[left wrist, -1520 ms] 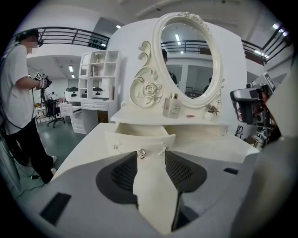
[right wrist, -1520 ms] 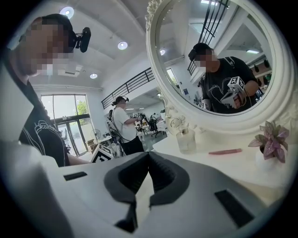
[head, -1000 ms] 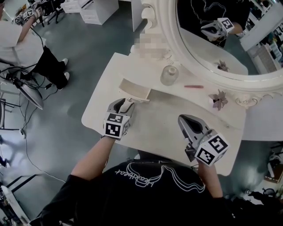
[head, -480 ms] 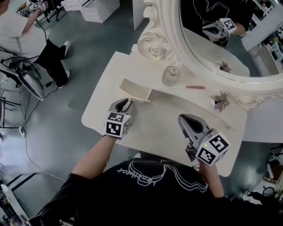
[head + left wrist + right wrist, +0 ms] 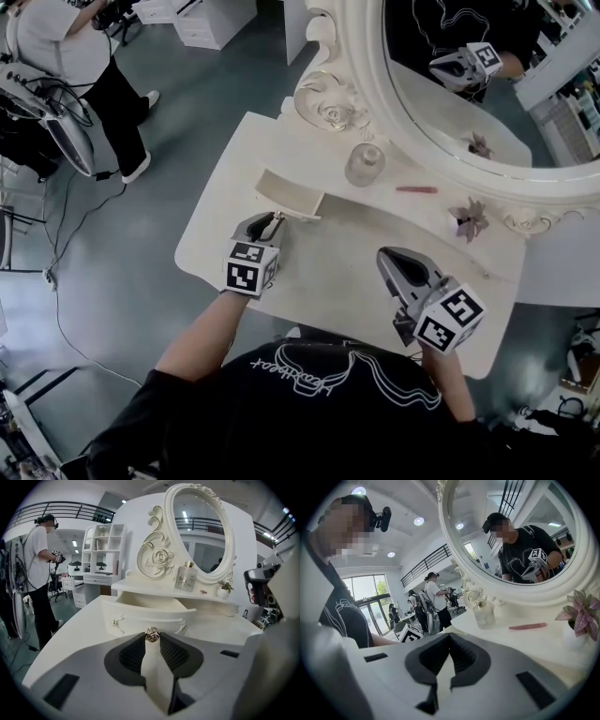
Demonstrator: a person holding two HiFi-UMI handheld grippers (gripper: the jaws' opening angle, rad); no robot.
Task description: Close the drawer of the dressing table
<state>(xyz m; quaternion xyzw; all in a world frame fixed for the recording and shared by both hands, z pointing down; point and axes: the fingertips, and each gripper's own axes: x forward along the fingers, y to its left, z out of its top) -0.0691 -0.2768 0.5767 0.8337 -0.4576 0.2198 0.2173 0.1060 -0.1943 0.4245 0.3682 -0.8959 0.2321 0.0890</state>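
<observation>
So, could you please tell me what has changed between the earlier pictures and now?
The left gripper closed its fingers onto the knob of the drawer; they stood wide apart a second ago. The bystander at top left of the head view moved further toward the corner. The drawer stays open, and the right gripper, shut and empty, kept its place.

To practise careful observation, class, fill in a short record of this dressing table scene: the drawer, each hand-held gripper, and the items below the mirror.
Drawer: open, pulled out over the dressing table
Left hand-held gripper: shut on the drawer knob
Right hand-held gripper: shut, empty, over the tabletop away from the drawer
Below the mirror: glass bottle, pink stick, small plant
Task status: drawer not yet pushed in
</observation>
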